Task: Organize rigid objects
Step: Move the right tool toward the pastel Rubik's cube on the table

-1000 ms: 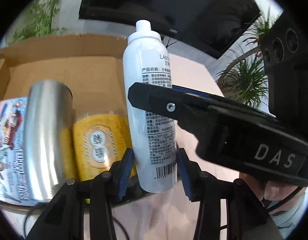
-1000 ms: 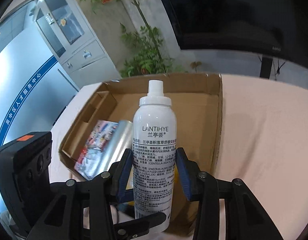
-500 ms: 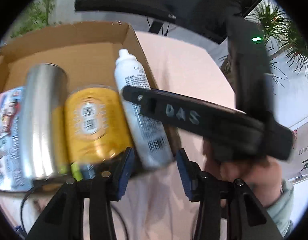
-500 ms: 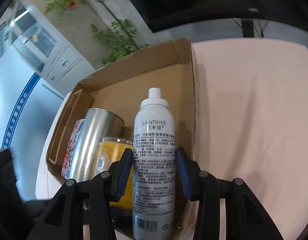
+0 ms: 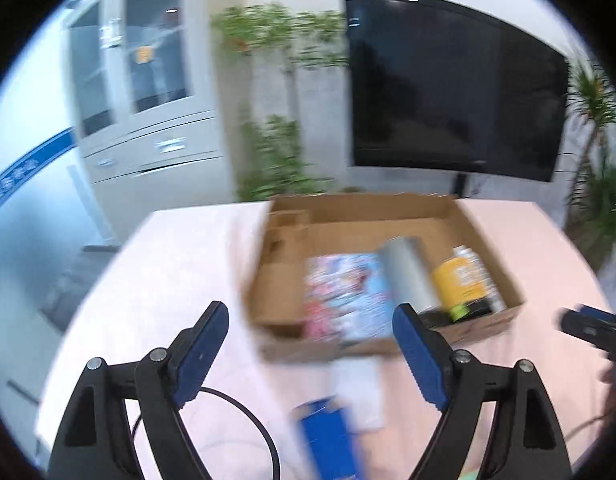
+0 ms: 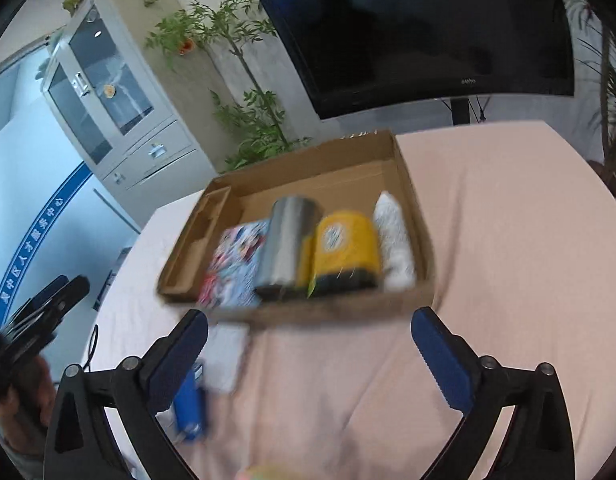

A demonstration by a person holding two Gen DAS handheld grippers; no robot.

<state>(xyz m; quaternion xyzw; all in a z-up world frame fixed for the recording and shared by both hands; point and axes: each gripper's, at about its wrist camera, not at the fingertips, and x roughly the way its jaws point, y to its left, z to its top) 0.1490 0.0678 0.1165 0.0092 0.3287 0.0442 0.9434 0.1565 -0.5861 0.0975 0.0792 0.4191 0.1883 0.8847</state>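
An open cardboard box [image 6: 332, 156] [image 5: 484, 224] sits on the pink-clothed table. In it lie side by side a colourful book [image 6: 235, 264] [image 5: 348, 292], a steel tumbler [image 6: 287, 240] [image 5: 408, 272], a yellow can [image 6: 346, 248] [image 5: 460, 280] and the white spray bottle [image 6: 394, 236] at the right wall. My right gripper [image 6: 308, 344] is open and empty, pulled back in front of the box. My left gripper [image 5: 310, 336] is open and empty, in front of the box's left corner. A blue box [image 6: 189, 404] [image 5: 332, 436] and a white card [image 6: 225, 356] [image 5: 358, 384] lie on the cloth before the box.
A black cable [image 5: 243, 416] lies on the table's near left. A large dark TV [image 6: 428, 28] stands behind the table, with plants [image 6: 243, 80] and a grey cabinet [image 6: 119, 100] at the back left. The other gripper shows at the edge of each view [image 6: 39, 320] [image 5: 592, 328].
My right gripper has laid the white spray bottle in the box beside the yellow can, let go and opened wide. Both grippers have pulled back and up from the box.
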